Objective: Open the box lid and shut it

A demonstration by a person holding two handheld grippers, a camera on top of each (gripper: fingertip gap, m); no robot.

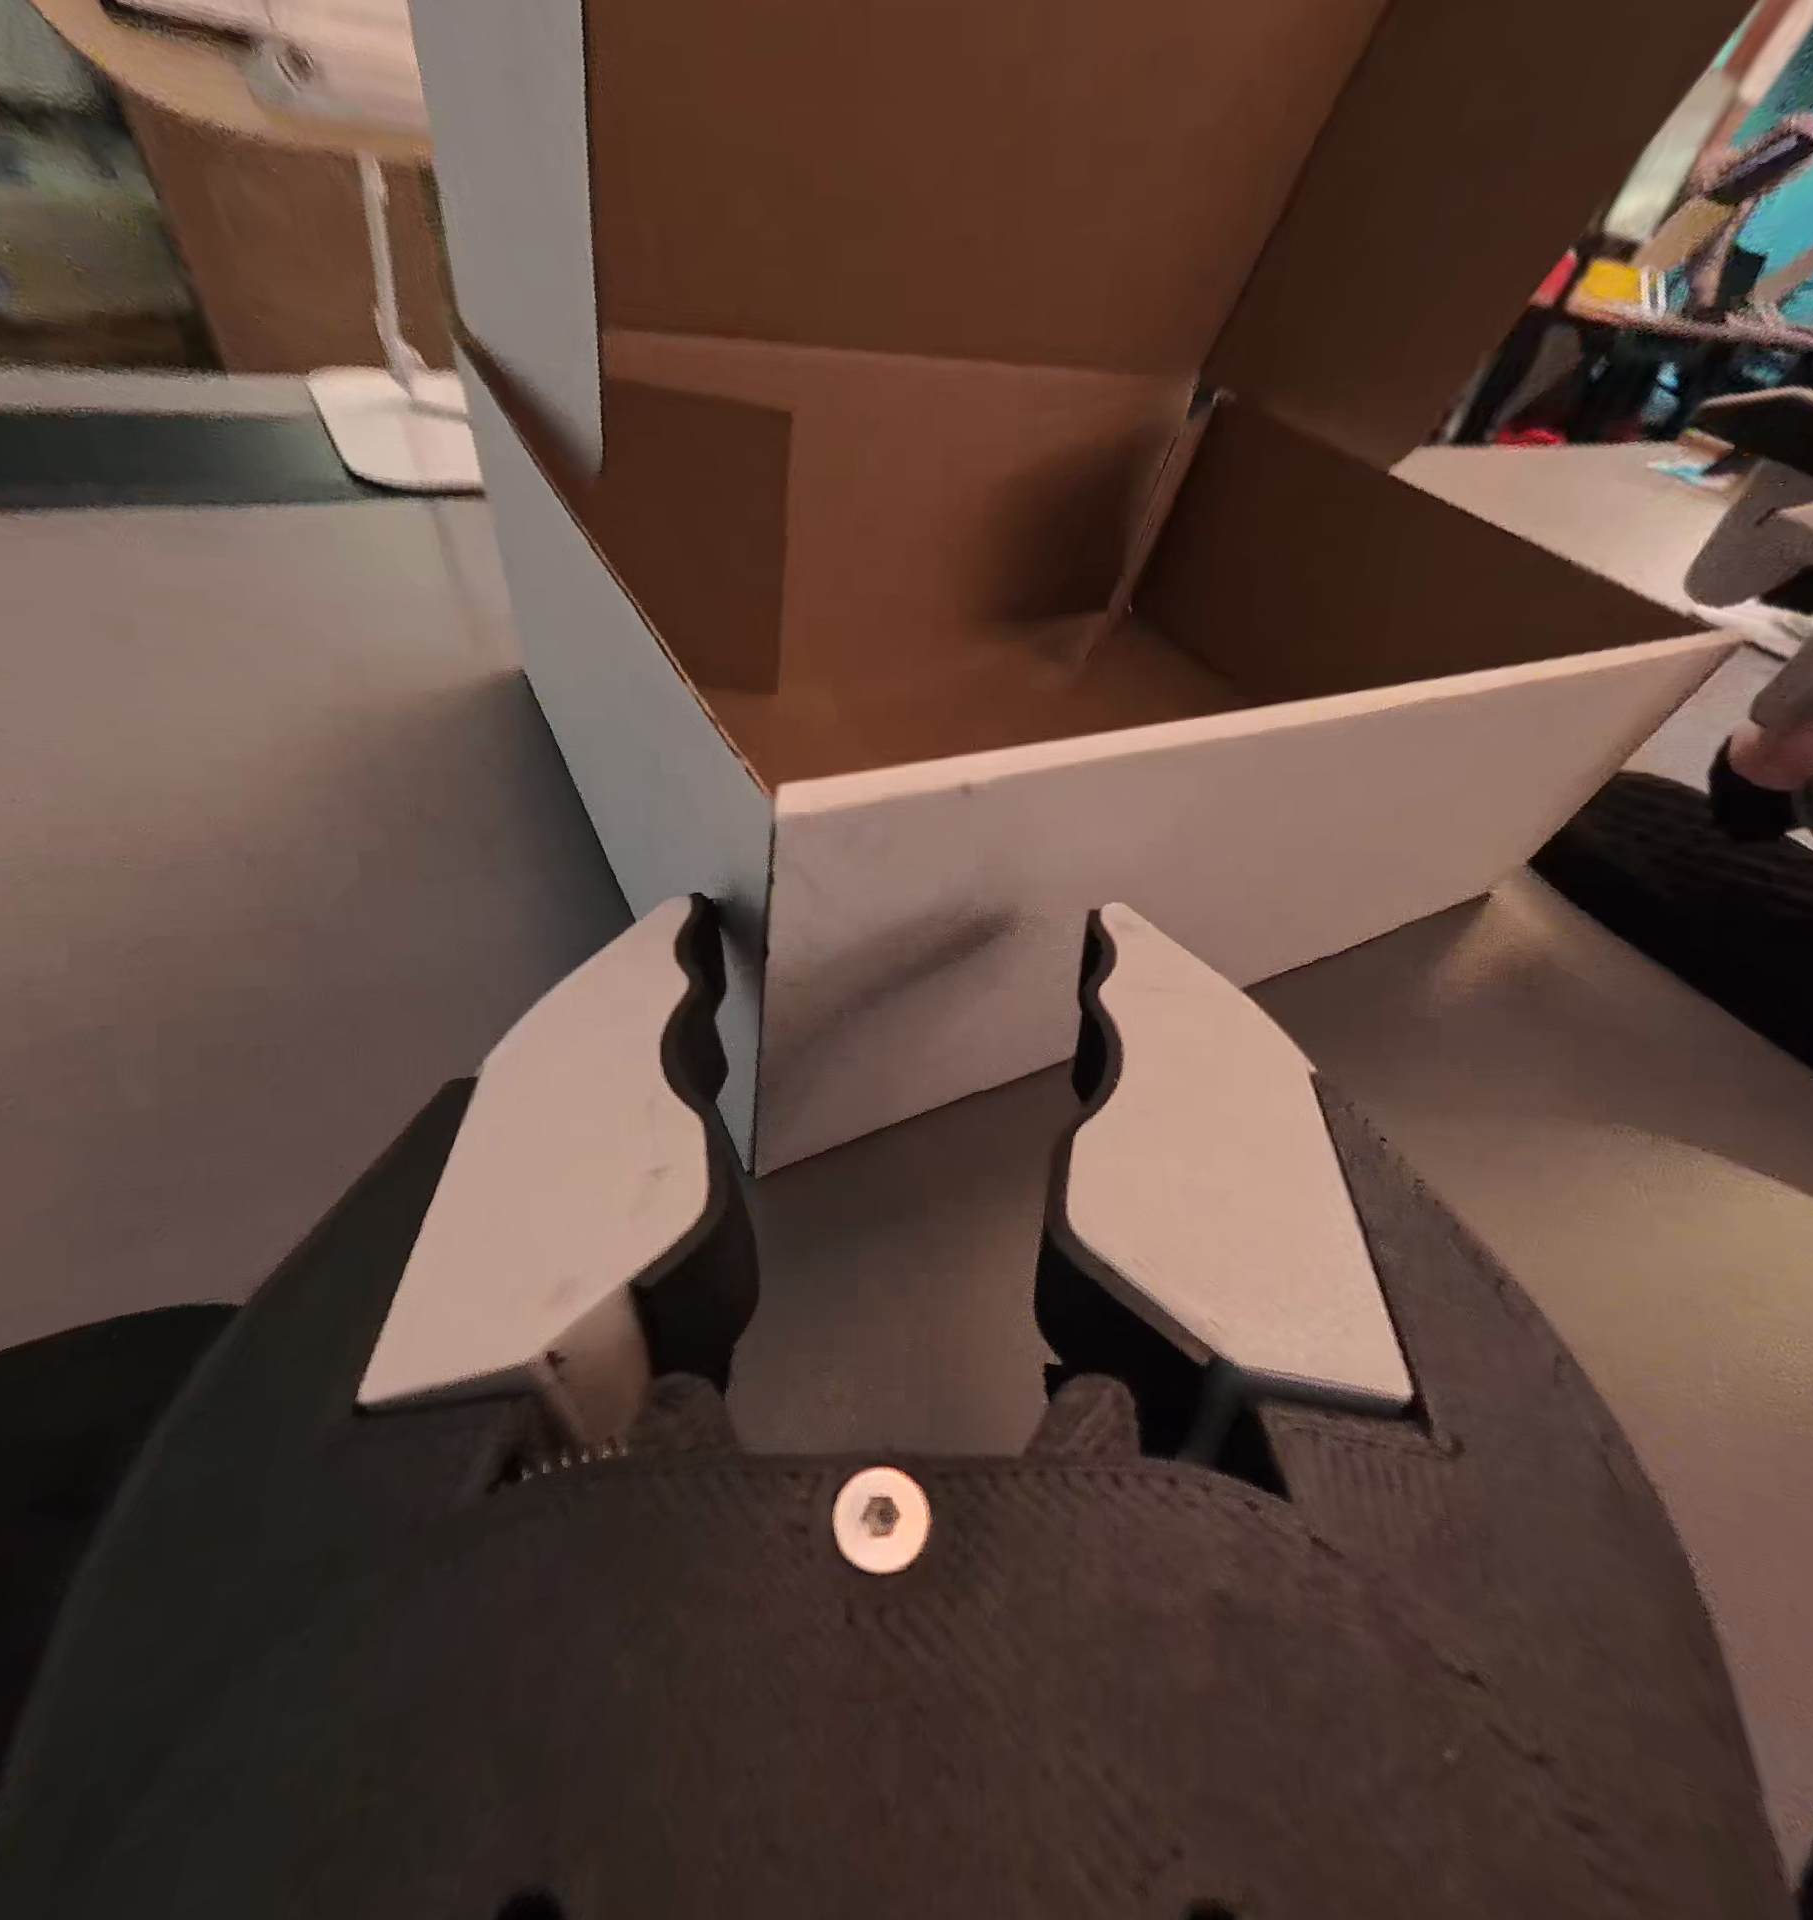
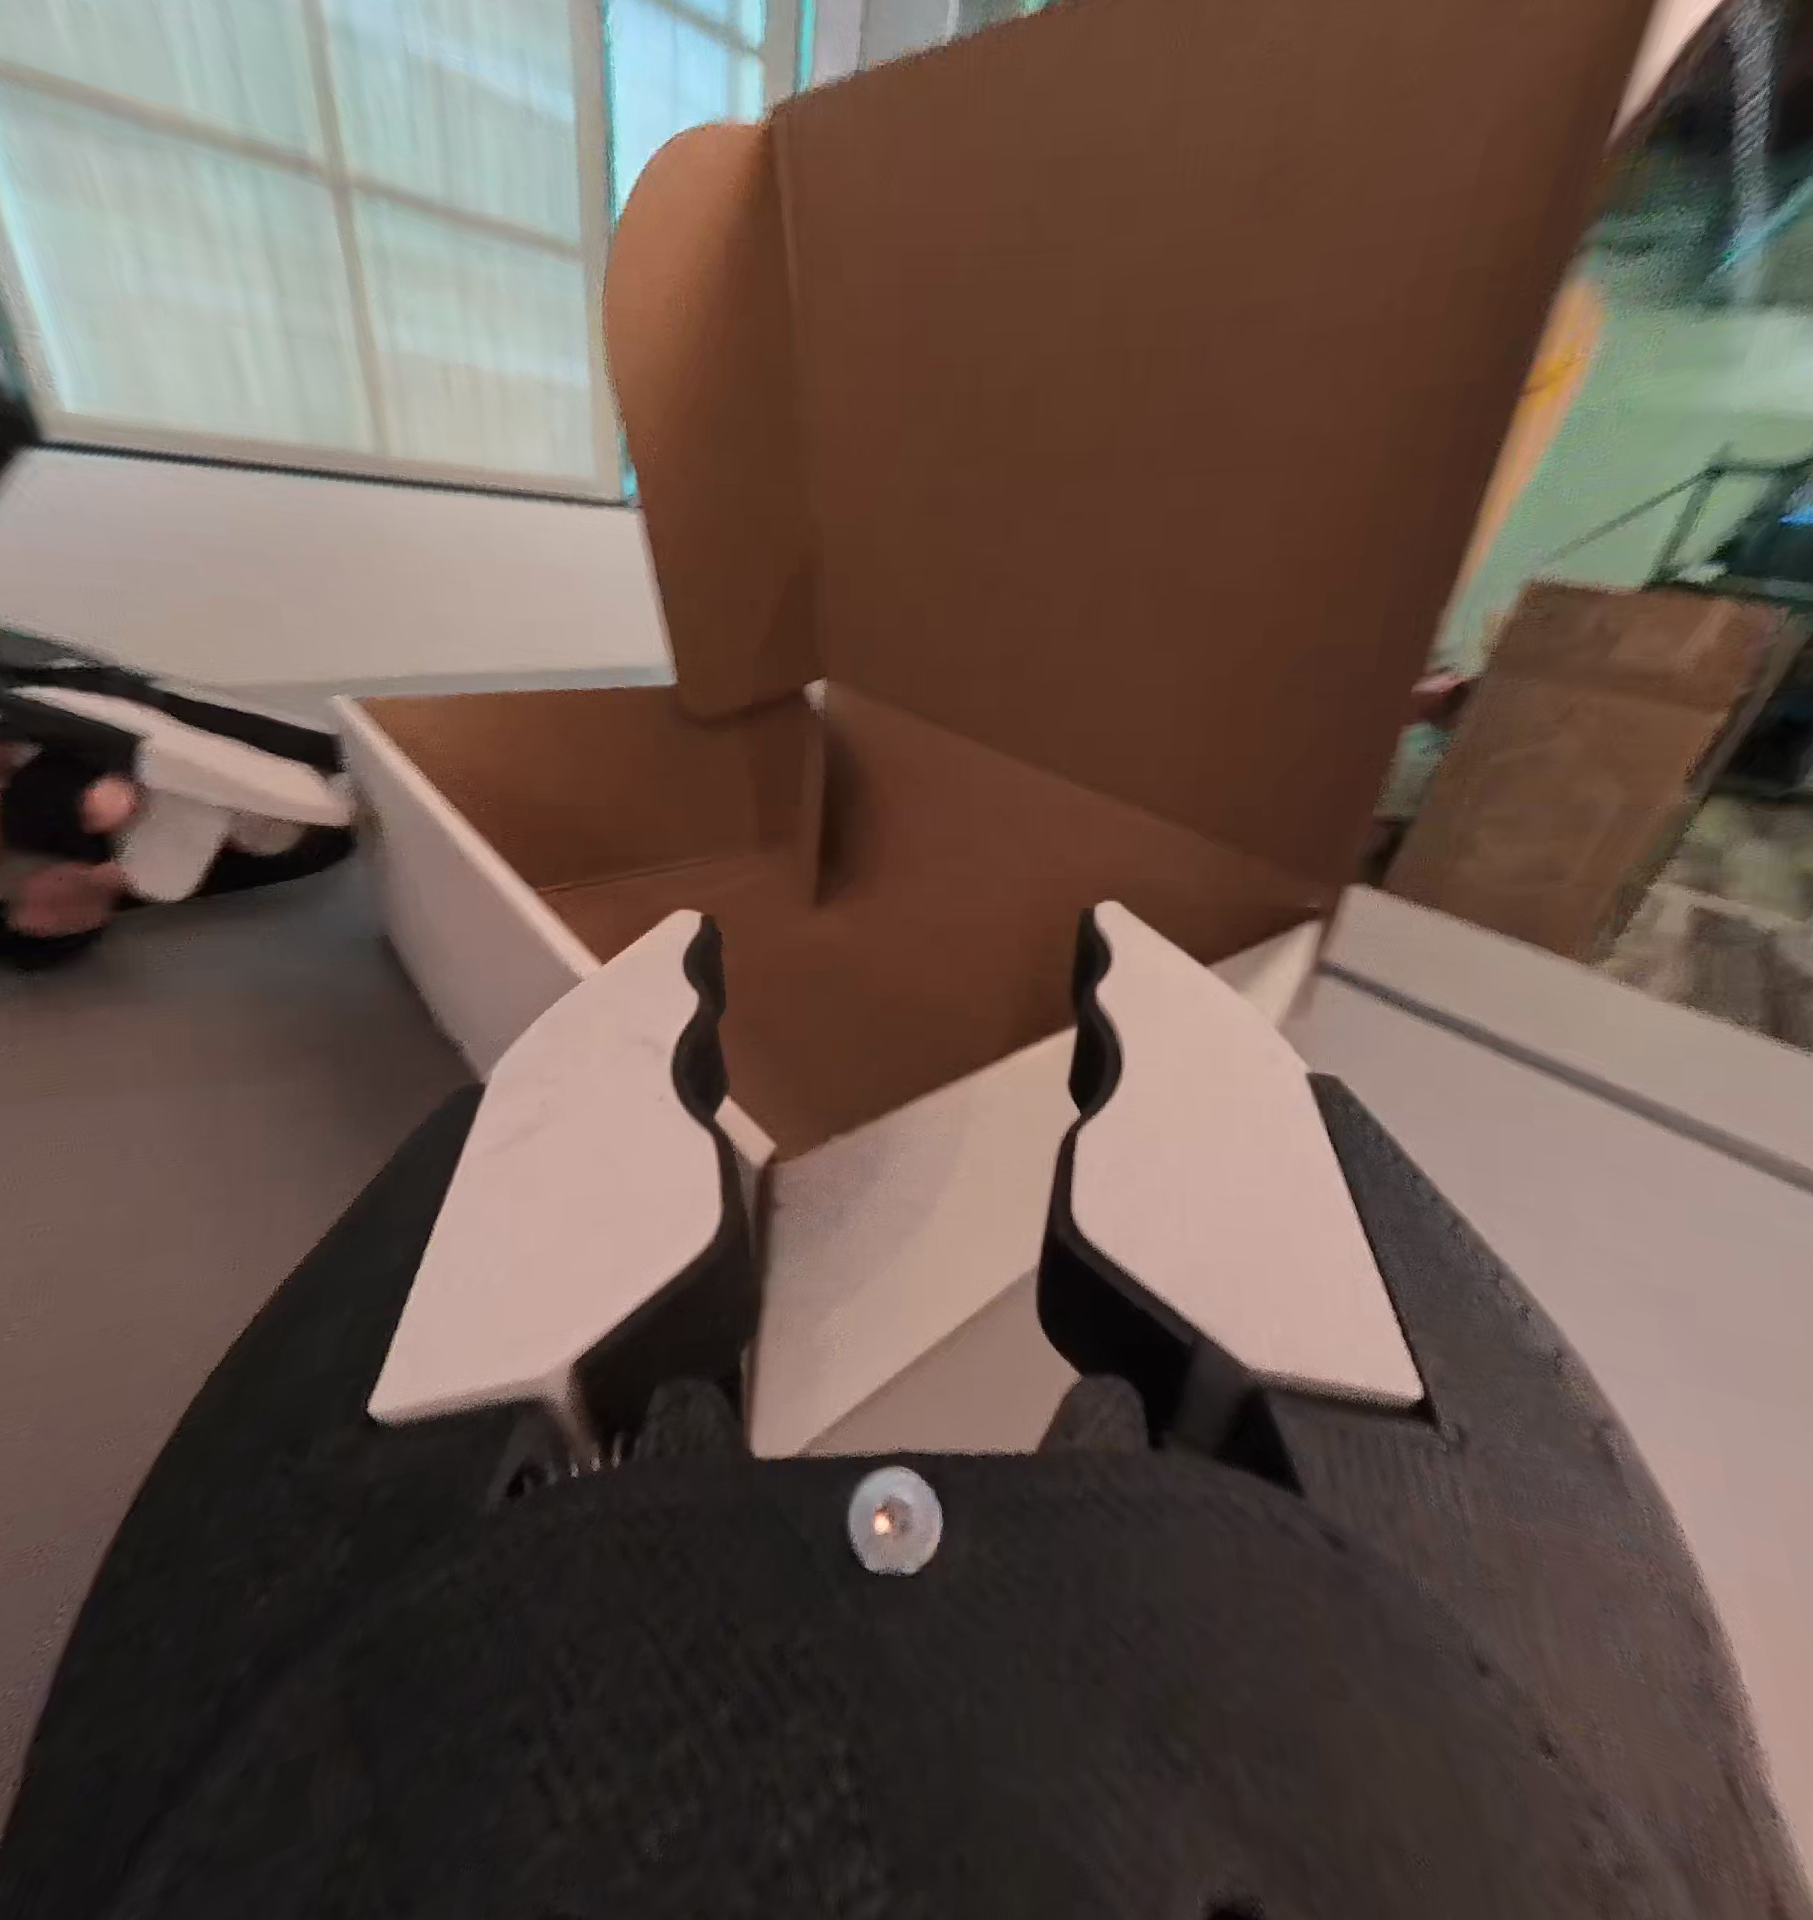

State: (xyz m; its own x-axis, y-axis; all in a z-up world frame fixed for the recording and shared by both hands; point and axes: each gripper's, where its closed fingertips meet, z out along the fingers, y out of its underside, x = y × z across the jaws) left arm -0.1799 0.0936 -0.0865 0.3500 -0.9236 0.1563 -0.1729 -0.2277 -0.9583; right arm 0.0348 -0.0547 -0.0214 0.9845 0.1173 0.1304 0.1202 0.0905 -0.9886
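You have one cardboard box [image 1: 1141, 862] on the worktop [image 1: 206, 831], its one lid [image 2: 1141, 416] raised; your left hand-held gripper [image 1: 902, 925] and right hand-held gripper [image 2: 897, 925] both gape wide, empty.

Left wrist view: low, close behind left gripper [image 1: 902, 1023], facing box [image 1: 1141, 862] corner. Right wrist view: close behind right gripper [image 2: 897, 1023], opposite corner. Both share box interior.

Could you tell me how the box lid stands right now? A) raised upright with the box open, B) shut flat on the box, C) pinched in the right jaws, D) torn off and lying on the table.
A: the lid stands upright behind the open box, its brown inside showing, and neither gripper holds it.
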